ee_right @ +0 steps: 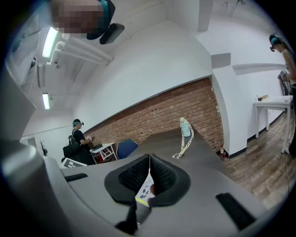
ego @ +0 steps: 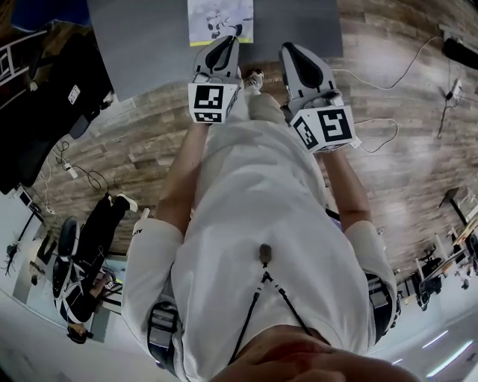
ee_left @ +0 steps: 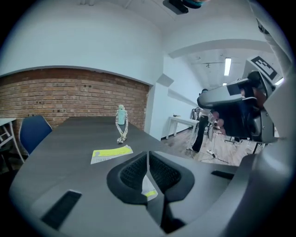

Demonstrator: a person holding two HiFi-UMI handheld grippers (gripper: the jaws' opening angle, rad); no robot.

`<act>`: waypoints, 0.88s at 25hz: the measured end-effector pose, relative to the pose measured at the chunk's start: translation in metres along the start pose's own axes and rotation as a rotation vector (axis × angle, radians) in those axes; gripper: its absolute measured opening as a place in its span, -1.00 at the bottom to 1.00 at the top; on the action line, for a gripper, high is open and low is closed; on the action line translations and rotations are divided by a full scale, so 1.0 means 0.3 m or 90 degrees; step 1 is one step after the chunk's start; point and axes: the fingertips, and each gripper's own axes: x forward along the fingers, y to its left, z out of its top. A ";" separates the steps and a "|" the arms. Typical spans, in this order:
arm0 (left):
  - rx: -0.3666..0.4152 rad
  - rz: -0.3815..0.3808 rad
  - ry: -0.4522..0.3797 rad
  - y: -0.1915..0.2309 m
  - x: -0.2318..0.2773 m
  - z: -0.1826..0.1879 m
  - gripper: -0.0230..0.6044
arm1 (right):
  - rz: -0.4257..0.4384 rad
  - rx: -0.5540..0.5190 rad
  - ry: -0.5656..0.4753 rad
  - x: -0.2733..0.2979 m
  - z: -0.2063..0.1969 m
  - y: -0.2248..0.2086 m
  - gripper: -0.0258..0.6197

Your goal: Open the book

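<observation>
The book (ego: 220,21) is white with a drawing and a yellow strip along its near edge. It lies closed on the grey table (ego: 149,45) at the top of the head view. My left gripper (ego: 225,39) points at its near edge, jaws shut and empty. My right gripper (ego: 290,49) hovers just to the right, also shut and empty. In the left gripper view the pads meet in a line at the left gripper (ee_left: 148,159), and a sliver of the book (ee_left: 149,190) shows beneath. The right gripper (ee_right: 149,162) likewise frames the book (ee_right: 144,192).
A second white and yellow leaflet (ee_left: 111,154) lies farther along the table. Beyond it stands a pale bottle with a cord (ee_left: 121,115), also seen as the bottle (ee_right: 185,127). A blue chair (ee_left: 34,132) is at the table's left. A person (ee_right: 76,141) stands by a white table.
</observation>
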 end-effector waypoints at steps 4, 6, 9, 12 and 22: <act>0.005 -0.011 0.020 -0.010 0.061 -0.057 -0.83 | -0.007 0.011 0.020 0.019 -0.053 -0.032 -0.81; 0.008 -0.020 0.031 -0.015 0.086 -0.096 -0.83 | -0.012 0.023 0.029 0.027 -0.083 -0.038 -0.81; 0.014 -0.032 0.049 -0.014 0.135 -0.160 -0.83 | -0.017 0.039 0.039 0.049 -0.137 -0.044 -0.81; 0.022 -0.040 0.067 -0.021 0.191 -0.205 -0.82 | -0.021 0.052 0.049 0.066 -0.177 -0.063 -0.81; 0.023 -0.041 0.147 -0.015 0.306 -0.351 -0.45 | -0.038 0.076 0.063 0.098 -0.238 -0.127 -0.81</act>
